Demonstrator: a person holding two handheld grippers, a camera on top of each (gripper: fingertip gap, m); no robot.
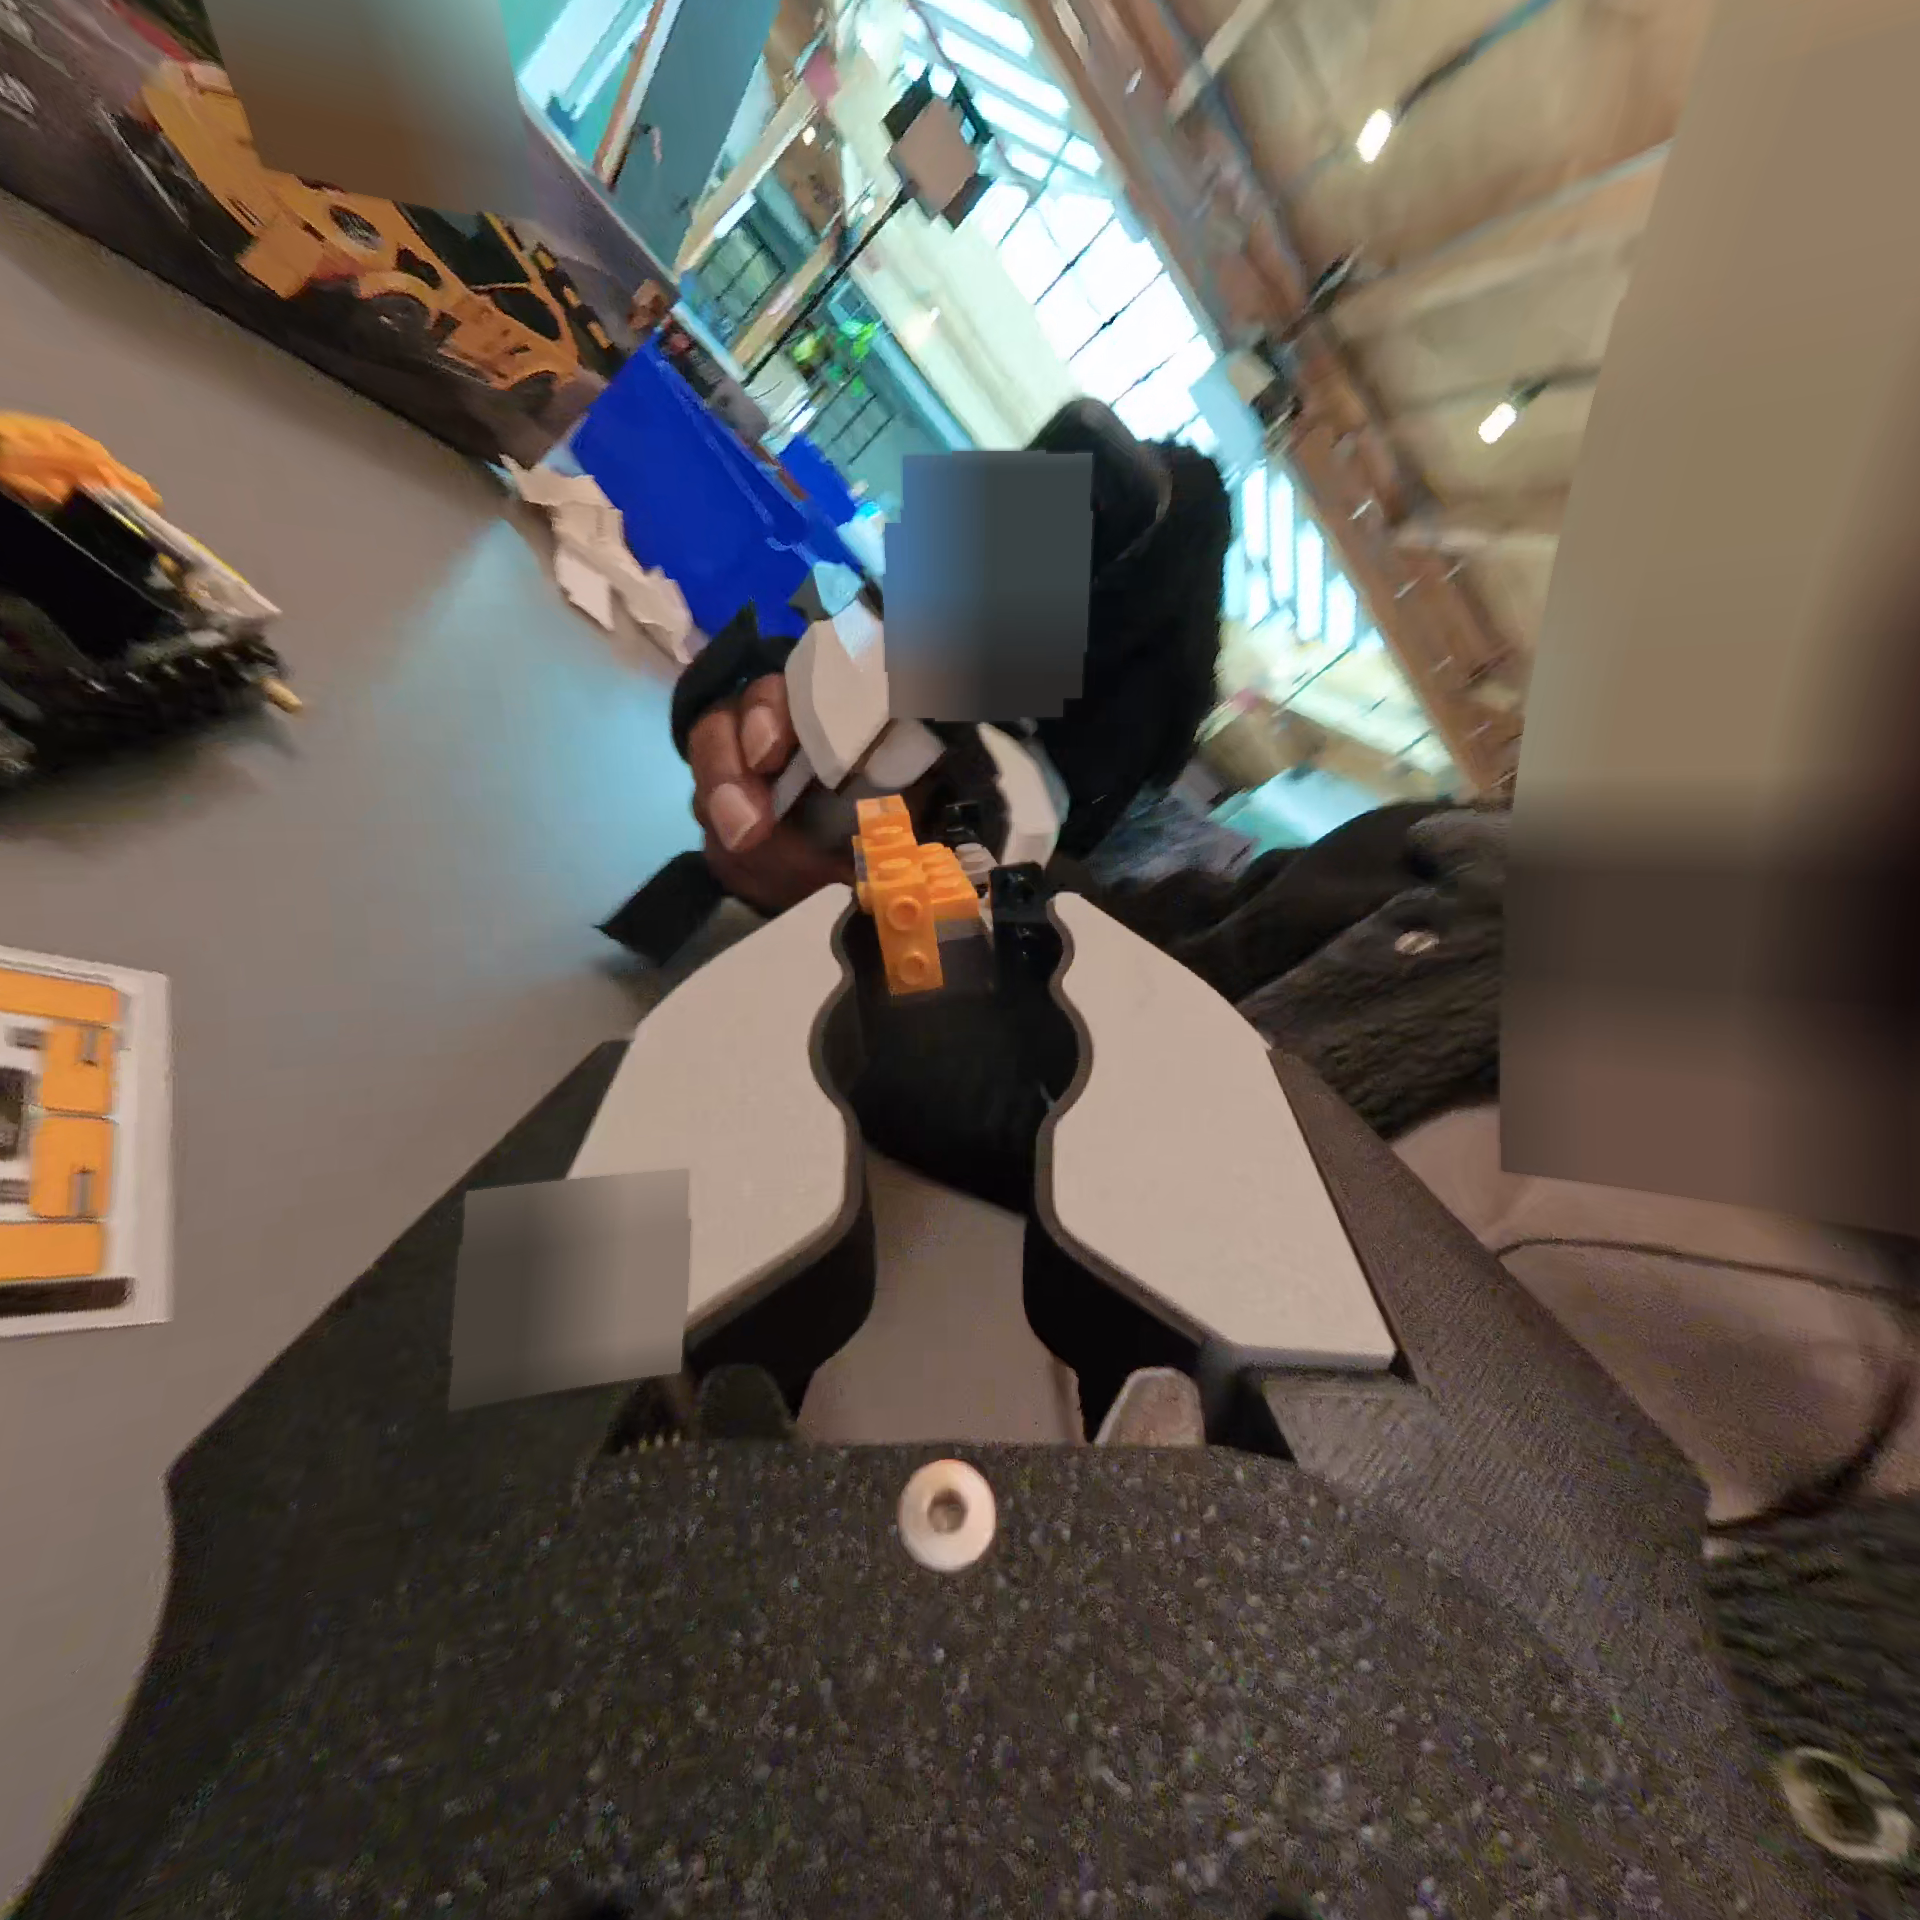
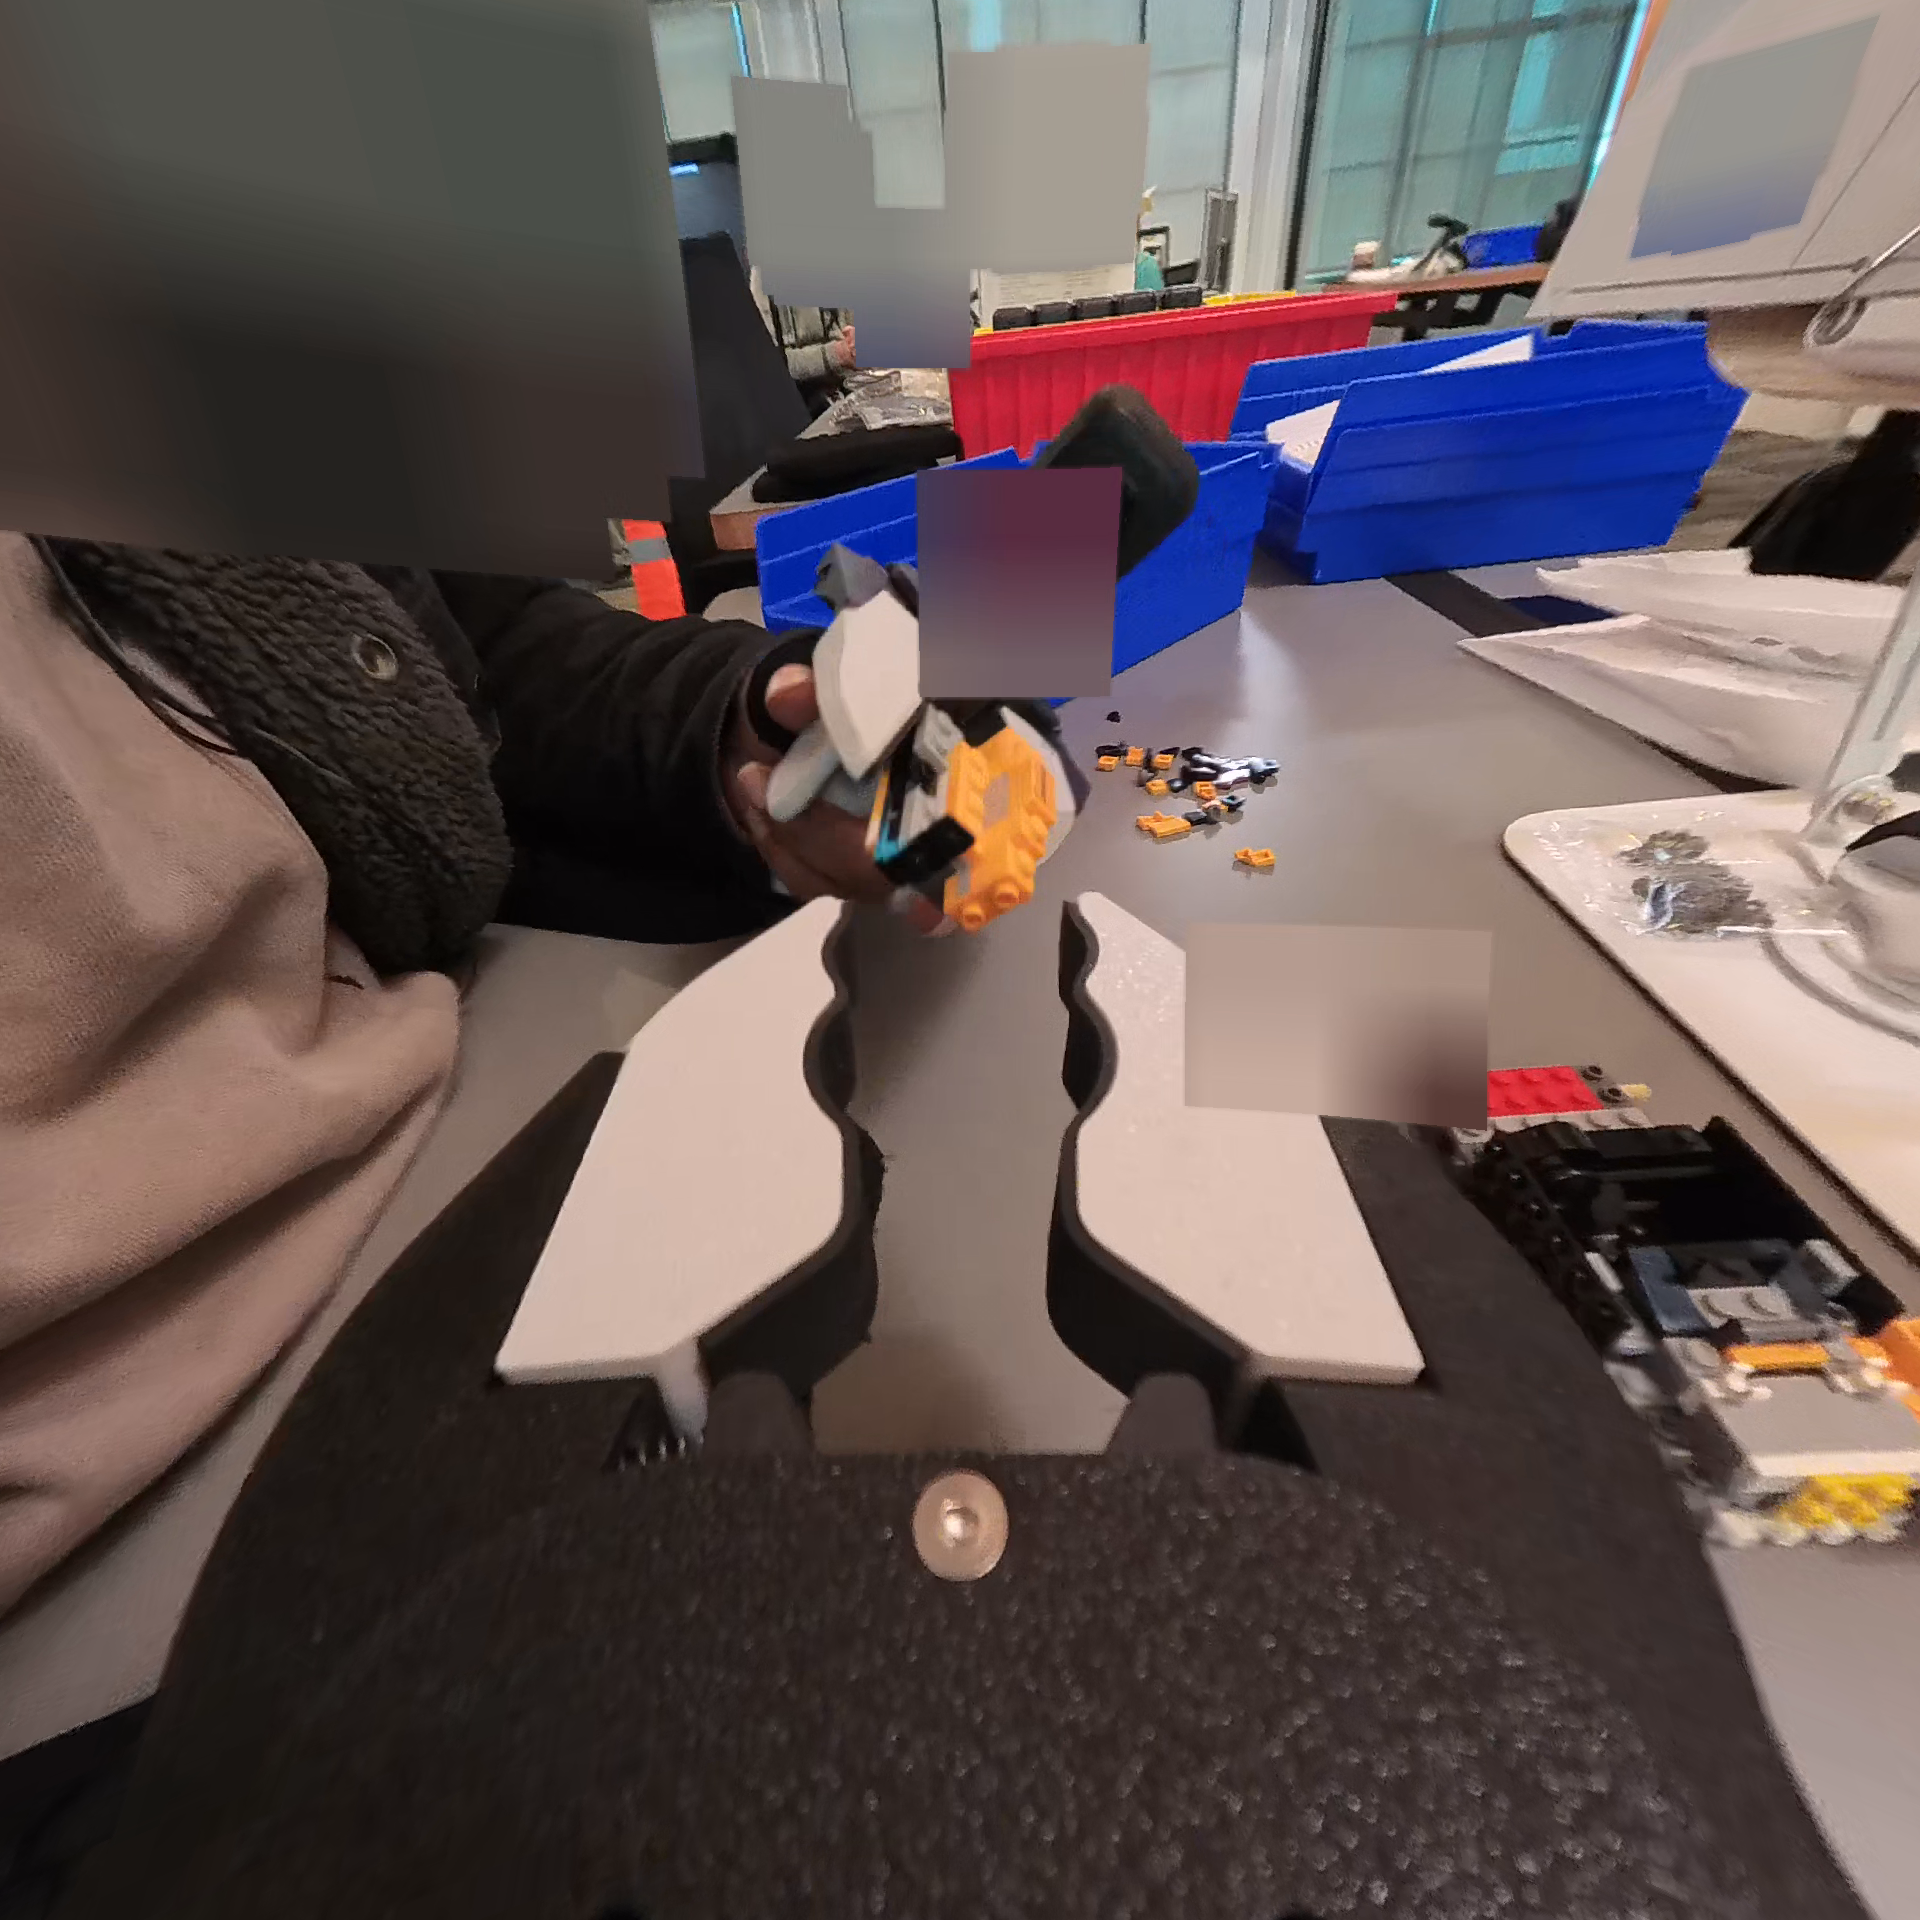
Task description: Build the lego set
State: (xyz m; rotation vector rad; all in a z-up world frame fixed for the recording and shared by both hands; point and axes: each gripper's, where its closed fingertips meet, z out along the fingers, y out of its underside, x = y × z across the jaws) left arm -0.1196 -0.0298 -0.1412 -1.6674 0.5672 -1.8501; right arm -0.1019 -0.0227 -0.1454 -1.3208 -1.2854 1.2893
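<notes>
My left gripper point(image 1: 940, 920) is shut on a small orange, grey and black lego sub-assembly point(image 1: 914, 904) and holds it in the air above the grey table point(image 1: 395, 831). The same sub-assembly point(image 2: 987, 821) shows in the right wrist view, gripped by the left gripper's white fingers point(image 2: 868, 686), just beyond my right gripper point(image 2: 956, 920). The right gripper is open and empty, its fingertips just short of the sub-assembly. The right gripper's fingers point(image 1: 842, 696), held by a hand, face the left one across the piece.
A large black, grey and orange lego model point(image 2: 1683, 1309) lies right of the right gripper; it also shows in the left wrist view point(image 1: 104, 603). Loose small pieces point(image 2: 1184, 779) lie on the table. Blue bins point(image 2: 1496, 457), a red bin point(image 2: 1143, 364), a white tray point(image 2: 1766, 1039), a sticker sheet point(image 1: 73, 1132) and the set's box point(image 1: 312, 239) stand around.
</notes>
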